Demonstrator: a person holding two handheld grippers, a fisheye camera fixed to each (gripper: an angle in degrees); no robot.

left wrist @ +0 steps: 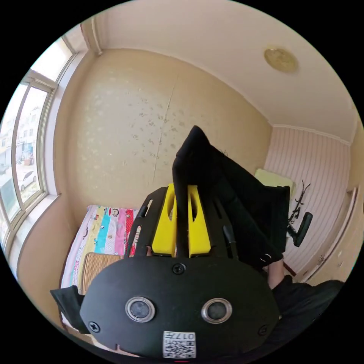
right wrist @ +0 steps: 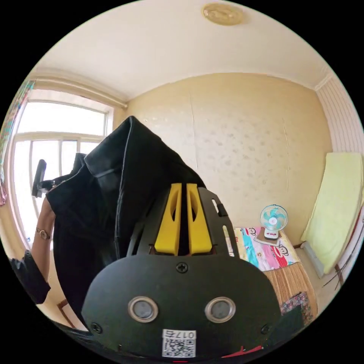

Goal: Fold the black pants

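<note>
The black pants (left wrist: 235, 204) are held up in the air between both grippers. In the left gripper view my left gripper (left wrist: 182, 189) has its yellow jaws pressed together on an edge of the cloth, which rises above the tips and drapes away to the right. In the right gripper view my right gripper (right wrist: 183, 187) is likewise shut on the black pants (right wrist: 113, 197), the fabric peaking above the jaws and hanging down to the left. The other gripper (right wrist: 40, 178) shows far left behind the cloth, held by a person's arm (right wrist: 41, 231).
A bed with a colourful cartoon sheet (left wrist: 106, 231) and a striped mat (right wrist: 290, 278) lies below. A small fan (right wrist: 273, 222) stands on it. A pale green mattress (right wrist: 337, 204) leans on the wall. A window (left wrist: 22, 151) lies to one side.
</note>
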